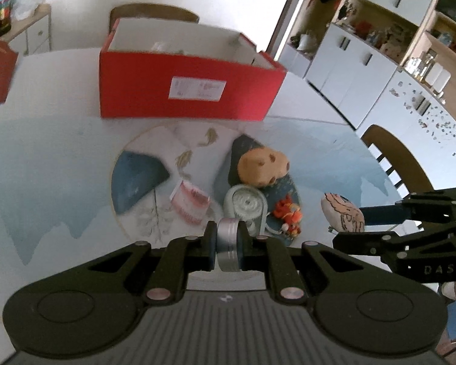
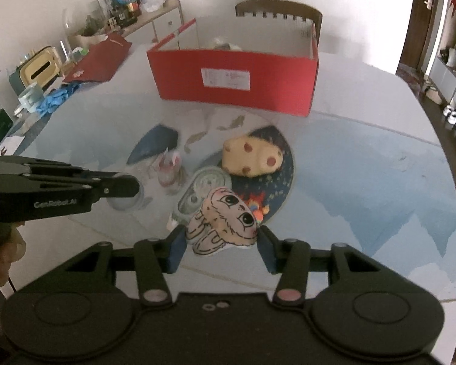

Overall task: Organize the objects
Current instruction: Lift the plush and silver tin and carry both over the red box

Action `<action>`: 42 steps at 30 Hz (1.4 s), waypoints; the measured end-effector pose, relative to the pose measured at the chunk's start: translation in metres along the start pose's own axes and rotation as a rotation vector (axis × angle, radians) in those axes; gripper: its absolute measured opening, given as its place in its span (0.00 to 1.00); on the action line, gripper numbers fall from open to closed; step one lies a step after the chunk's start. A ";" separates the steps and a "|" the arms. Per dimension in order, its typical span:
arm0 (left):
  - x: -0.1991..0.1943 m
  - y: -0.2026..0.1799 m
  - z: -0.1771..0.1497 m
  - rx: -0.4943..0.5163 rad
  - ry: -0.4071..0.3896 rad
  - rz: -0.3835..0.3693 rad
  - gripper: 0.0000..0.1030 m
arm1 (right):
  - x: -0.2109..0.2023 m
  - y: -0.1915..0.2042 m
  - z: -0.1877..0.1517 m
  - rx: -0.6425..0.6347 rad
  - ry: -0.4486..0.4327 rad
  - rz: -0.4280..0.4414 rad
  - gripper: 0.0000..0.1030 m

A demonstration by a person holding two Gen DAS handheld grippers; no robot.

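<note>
Gripping a small silver metal disc [image 1: 227, 245] edge-on, the left gripper [image 1: 227, 243] has its jaws closed tight on the piece, which we see lifted clear of the desk [image 1: 45, 158]. In our other hand, the right gripper [image 2: 222, 243] has its jaws clamped on a flat plush face [image 2: 225, 222] drawn with big cartoon eyes — blue pads pressing it from both sides, the toy raised off the surface.

Just beyond the two tools, on the round printed mat [image 1: 143, 140] under the desk's glossy top, we find the things not yet gathered: a pale green tape dispenser [image 1: 247, 205] lying flat, a small orange and red toy [image 1: 288, 213] touching its right side, and a clear pink-and-white packet [image 1: 190, 202] to its left. A step farther back sits a tan plush lump [image 1: 263, 165] with dark red spots, close behind the dispenser.

Past the mat stands the open red box [image 2: 234, 79], a white label on its near wall; we can make out some pale items inside, too blurred to name. The red lid [image 2: 101, 57] lies well apart to the left, near blue gloves [image 2: 54, 99] and a mint green mug [image 2: 30, 97]. Behind the box, a wooden chair [image 2: 278, 10] faces us — and a cluttered sideboard [image 2: 155, 19] lines the far wall.
</note>
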State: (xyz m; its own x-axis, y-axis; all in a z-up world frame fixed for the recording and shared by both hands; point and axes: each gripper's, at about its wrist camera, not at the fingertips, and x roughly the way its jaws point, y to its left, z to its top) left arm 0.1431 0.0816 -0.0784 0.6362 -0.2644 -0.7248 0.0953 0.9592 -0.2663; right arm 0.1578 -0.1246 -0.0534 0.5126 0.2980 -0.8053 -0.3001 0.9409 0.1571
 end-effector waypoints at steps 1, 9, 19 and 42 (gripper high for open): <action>-0.002 -0.001 0.004 0.007 -0.008 -0.004 0.12 | -0.002 0.000 0.003 -0.001 -0.005 -0.003 0.48; -0.011 0.001 0.041 0.053 -0.076 -0.009 0.12 | -0.009 -0.002 0.040 -0.024 -0.067 -0.027 0.48; -0.013 0.013 0.097 0.106 -0.151 0.001 0.12 | -0.006 -0.006 0.094 -0.069 -0.142 -0.065 0.48; 0.044 0.040 0.223 0.246 -0.180 0.022 0.12 | 0.068 -0.018 0.205 -0.093 -0.158 -0.164 0.48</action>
State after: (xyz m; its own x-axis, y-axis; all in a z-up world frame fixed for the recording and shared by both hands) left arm 0.3457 0.1303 0.0211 0.7636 -0.2421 -0.5986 0.2482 0.9659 -0.0741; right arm 0.3631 -0.0881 0.0058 0.6779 0.1713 -0.7149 -0.2719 0.9619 -0.0272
